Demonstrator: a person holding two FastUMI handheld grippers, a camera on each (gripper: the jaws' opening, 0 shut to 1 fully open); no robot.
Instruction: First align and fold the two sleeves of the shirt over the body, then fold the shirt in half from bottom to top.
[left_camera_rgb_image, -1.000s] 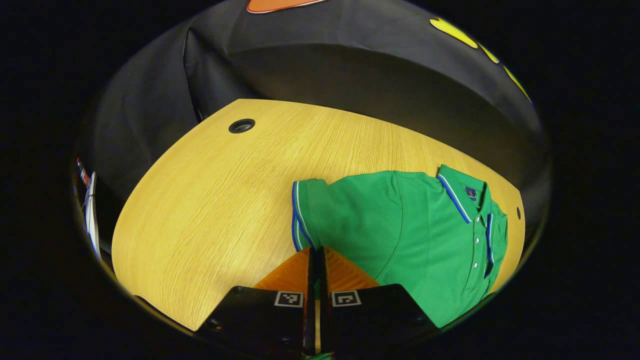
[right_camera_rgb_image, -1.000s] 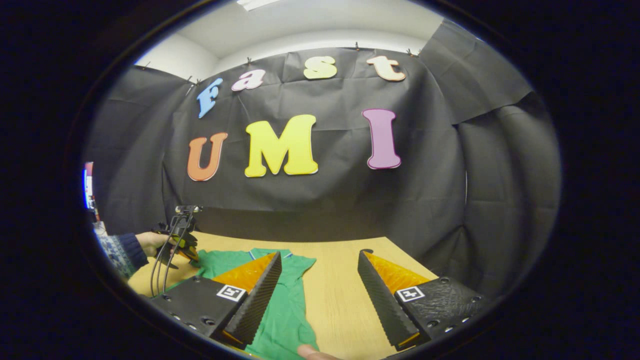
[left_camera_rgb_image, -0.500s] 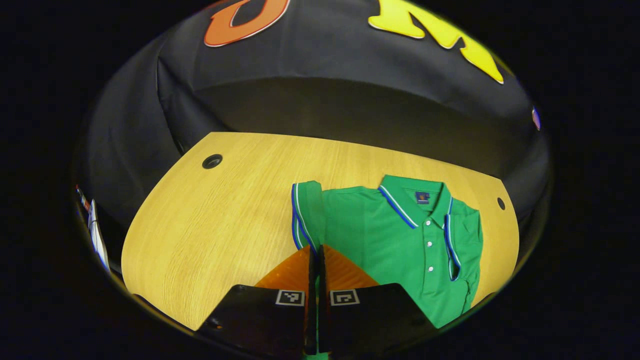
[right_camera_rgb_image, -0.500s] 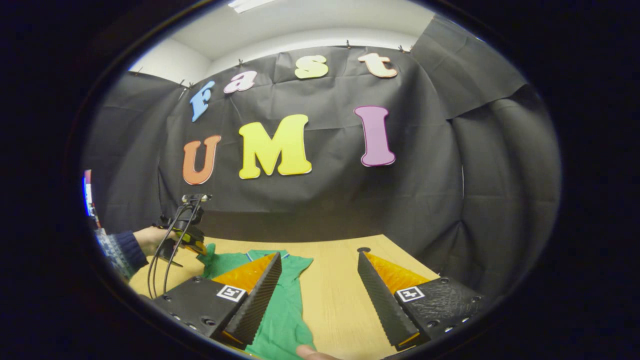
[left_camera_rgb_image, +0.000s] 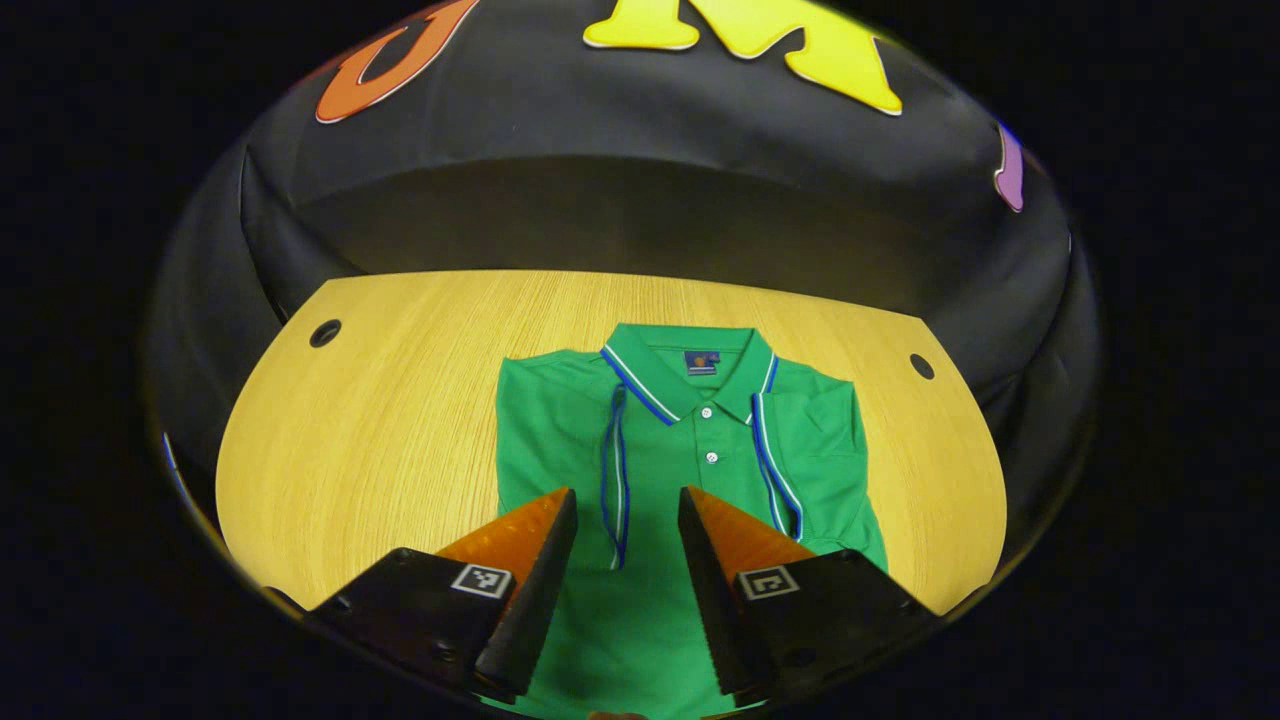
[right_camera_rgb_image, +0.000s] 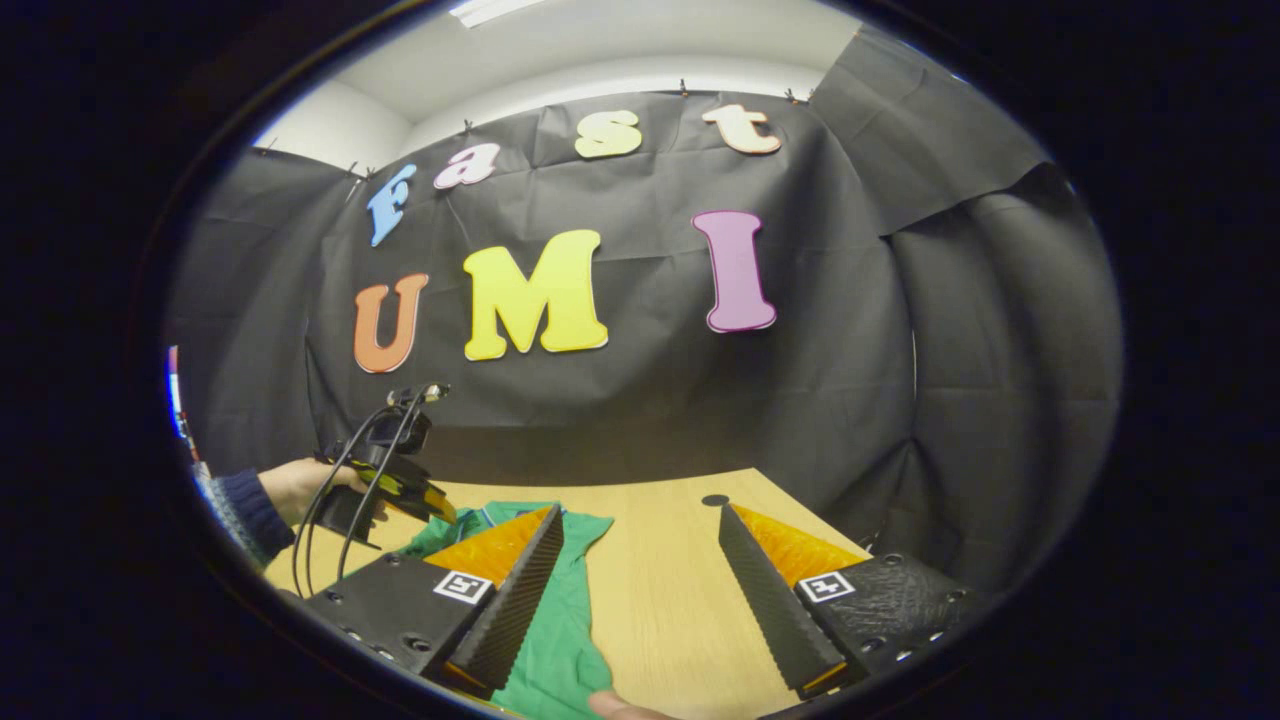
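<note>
Shirt (left_camera_rgb_image: 690, 470) lies flat on the table (left_camera_rgb_image: 380, 420), collar at 12 o'clock, both sleeves already folded over the body—so the left hand-held gripper (left_camera_rgb_image: 625, 510) hovers over it agape (holding nothing), and the right hand-held gripper (right_camera_rgb_image: 640, 525) waits wide at its side.

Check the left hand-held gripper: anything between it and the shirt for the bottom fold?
Nothing visible. The left hand-held gripper is open above the green shirt, both sleeves lying folded over the body. Only bare wooden table surrounds the shirt. The bottom hem is hidden below the fingers.
</note>
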